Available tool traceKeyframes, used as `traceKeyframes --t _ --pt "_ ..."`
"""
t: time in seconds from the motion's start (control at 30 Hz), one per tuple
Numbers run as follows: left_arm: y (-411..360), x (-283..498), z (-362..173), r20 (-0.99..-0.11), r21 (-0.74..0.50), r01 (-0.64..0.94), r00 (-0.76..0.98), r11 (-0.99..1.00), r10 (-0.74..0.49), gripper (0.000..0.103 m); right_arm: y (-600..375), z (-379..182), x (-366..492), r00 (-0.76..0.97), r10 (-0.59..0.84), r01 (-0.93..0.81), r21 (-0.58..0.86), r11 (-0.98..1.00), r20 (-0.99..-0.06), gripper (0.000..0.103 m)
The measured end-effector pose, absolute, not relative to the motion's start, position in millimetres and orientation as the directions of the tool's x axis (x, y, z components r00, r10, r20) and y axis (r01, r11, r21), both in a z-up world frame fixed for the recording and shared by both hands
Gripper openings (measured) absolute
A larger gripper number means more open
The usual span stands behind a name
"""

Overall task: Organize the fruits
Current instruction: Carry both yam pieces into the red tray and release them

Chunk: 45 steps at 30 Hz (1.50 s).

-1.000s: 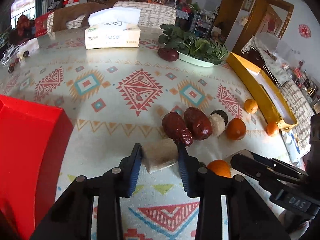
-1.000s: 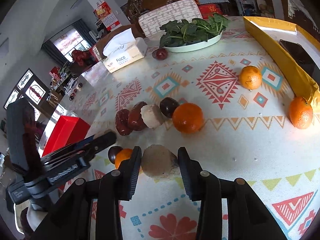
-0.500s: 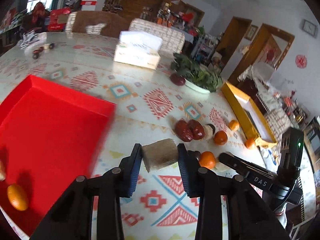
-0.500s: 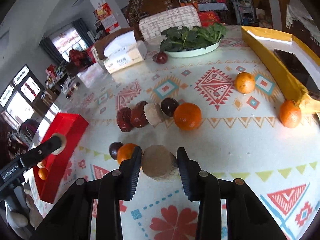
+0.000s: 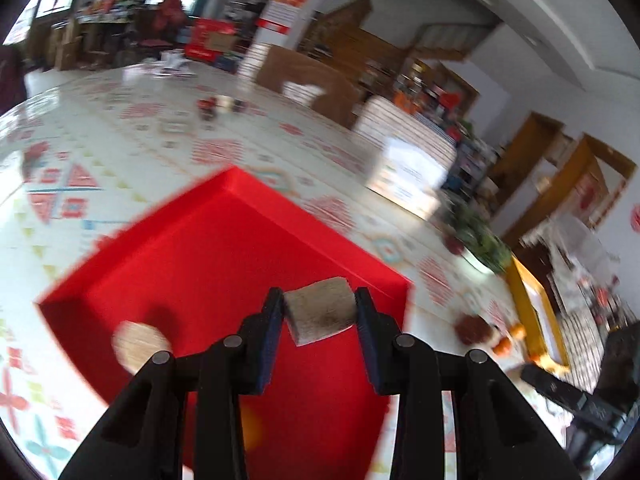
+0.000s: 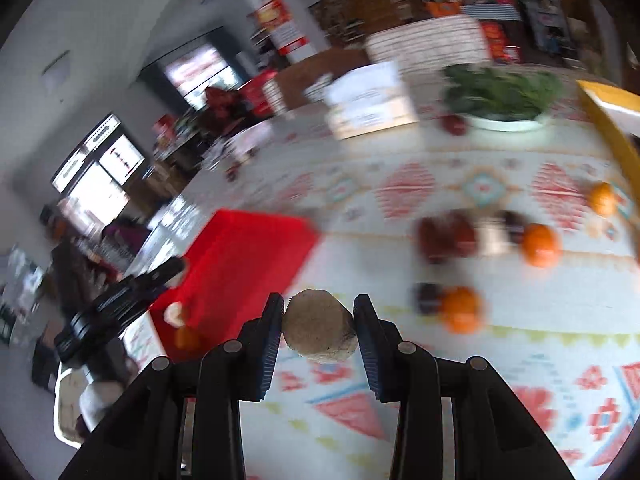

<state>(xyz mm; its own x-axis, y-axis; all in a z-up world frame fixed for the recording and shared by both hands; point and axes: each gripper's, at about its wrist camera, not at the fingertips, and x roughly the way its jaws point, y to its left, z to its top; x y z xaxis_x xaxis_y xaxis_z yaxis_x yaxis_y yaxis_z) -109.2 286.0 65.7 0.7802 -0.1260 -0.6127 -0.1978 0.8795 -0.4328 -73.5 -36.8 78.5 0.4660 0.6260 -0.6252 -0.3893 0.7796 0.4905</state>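
While the left gripper (image 5: 319, 316) clamps a tan block (image 5: 320, 315) above the red tray (image 5: 224, 240), the right gripper (image 6: 319, 322) pinches a round brown fruit (image 6: 320, 325) over the table's near edge.

Tan block fruit (image 5: 319, 310): clamped, suspended above red tray (image 5: 224, 240).
Round tan fruit (image 6: 319, 325): clamped, raised over tablecloth.
Remaining fruits: oranges (image 6: 540, 243), dark-red pieces (image 6: 446, 235), blurred, on cloth.

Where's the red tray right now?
Left wrist view: the red tray lies directly below the left gripper and its tan block. Right wrist view: it sits left of centre.
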Motion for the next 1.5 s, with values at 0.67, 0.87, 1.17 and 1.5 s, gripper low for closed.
traceKeyframes --t 0.67,0.87,1.17,1.5 --pt "369.6 -98.4 34.2 -0.672 -0.437 -0.302 0.735 0.847 -0.084 0.035 174.4 31.6 -67.0 0.236 0.600 -0.590 0.377 0.714 -0.765 0.040" --pt "374.7 -104.4 41.2 -0.648 -0.459 -0.290 0.756 0.840 -0.093 0.048 175.9 35.7 -66.3 0.266 0.609 -0.585 0.377 0.718 -0.747 0.046" --pt "368.6 -133.3 77.6 -0.568 -0.482 -0.273 0.821 0.832 -0.060 0.063 149.1 54.3 -78.1 0.328 0.627 -0.574 0.378 0.727 -0.707 0.059" --pt "310.3 -149.2 114.2 -0.526 -0.407 -0.181 0.848 0.895 -0.068 0.075 43.1 54.8 -96.1 0.443 0.585 -0.462 0.386 0.798 -0.679 0.062"
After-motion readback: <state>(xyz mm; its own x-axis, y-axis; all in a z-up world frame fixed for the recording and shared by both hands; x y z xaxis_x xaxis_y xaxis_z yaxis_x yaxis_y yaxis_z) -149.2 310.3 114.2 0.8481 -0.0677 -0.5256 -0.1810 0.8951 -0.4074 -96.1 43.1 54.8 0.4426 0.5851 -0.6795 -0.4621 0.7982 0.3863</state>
